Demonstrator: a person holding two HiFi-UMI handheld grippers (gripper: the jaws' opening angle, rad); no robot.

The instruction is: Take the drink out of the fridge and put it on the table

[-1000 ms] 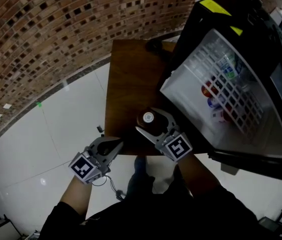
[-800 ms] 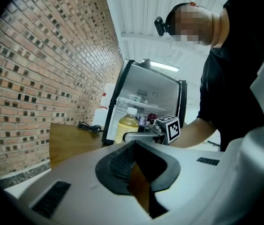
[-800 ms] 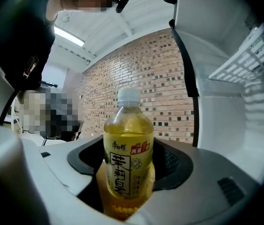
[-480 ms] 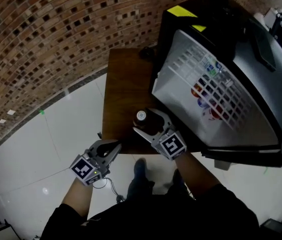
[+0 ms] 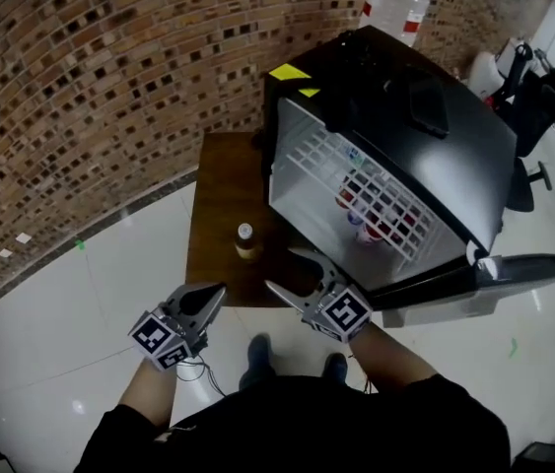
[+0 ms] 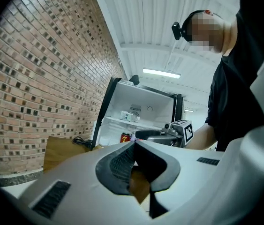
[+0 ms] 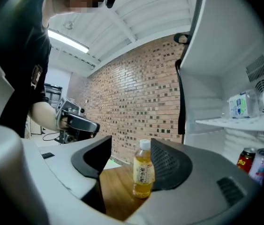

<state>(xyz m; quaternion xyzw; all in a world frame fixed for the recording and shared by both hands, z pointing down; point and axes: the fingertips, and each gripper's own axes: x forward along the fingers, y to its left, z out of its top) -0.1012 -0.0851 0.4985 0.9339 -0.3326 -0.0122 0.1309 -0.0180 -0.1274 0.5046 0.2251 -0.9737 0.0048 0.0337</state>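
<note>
The drink, a small bottle of yellow liquid with a white cap (image 5: 245, 241) (image 7: 143, 175), stands upright on the brown wooden table (image 5: 213, 215), near its front edge. My right gripper (image 5: 287, 271) (image 7: 128, 157) is just behind it with its jaws apart and closing. The bottle stands beyond the fingertips, and neither pad touches it. My left gripper (image 5: 213, 296) (image 6: 134, 146) hangs off the table's front left corner, jaws together and empty. The black fridge (image 5: 395, 156) stands on the right with its door open.
The fridge door (image 5: 499, 269) swings out to the right. Cans (image 5: 366, 217) (image 7: 254, 163) and a water bottle (image 7: 242, 104) sit on the wire shelves. A brick wall (image 5: 90, 97) runs behind the table. A black cable (image 6: 82, 142) lies at the table's far end. White floor tiles (image 5: 80, 304) spread to the left.
My right gripper has let go of the bottle and drawn back from it. The bottle now stands alone on the table. The head view has pulled back and shows the whole fridge.
</note>
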